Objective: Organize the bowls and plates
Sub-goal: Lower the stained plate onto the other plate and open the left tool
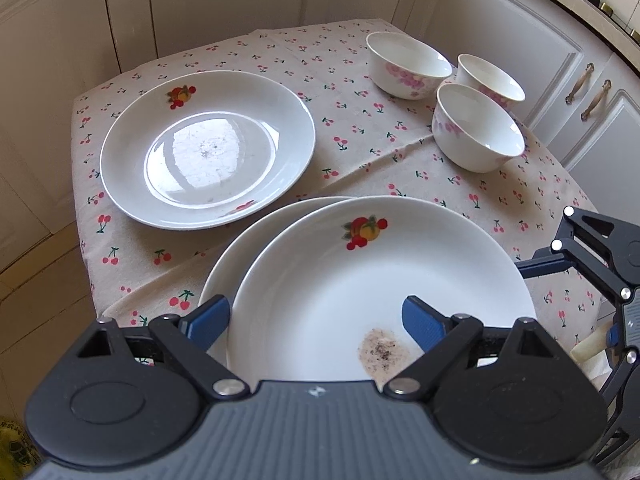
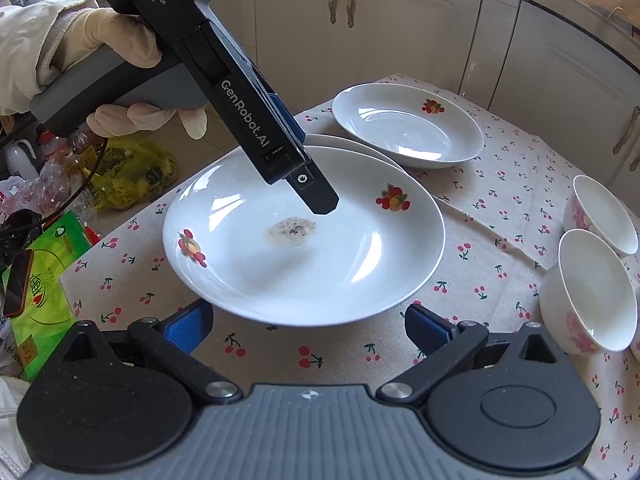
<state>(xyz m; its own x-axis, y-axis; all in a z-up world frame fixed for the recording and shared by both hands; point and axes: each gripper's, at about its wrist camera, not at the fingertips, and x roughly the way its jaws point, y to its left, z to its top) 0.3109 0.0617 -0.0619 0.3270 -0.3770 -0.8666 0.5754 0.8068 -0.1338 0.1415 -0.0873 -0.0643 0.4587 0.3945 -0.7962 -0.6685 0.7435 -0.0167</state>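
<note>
A white plate with fruit prints and a brown smudge lies on top of a second white plate, slightly offset. My left gripper is open, its jaws straddling the near rim of the top plate. A third plate lies alone at the far left. Three white bowls with pink flowers stand at the far right. In the right wrist view my right gripper is open and empty, just short of the stacked plate's near rim, with the left gripper hovering over it.
The table carries a cherry-print cloth. White cabinets surround it closely. In the right wrist view bags and packets lie on the floor to the left, and two bowls stand at the right.
</note>
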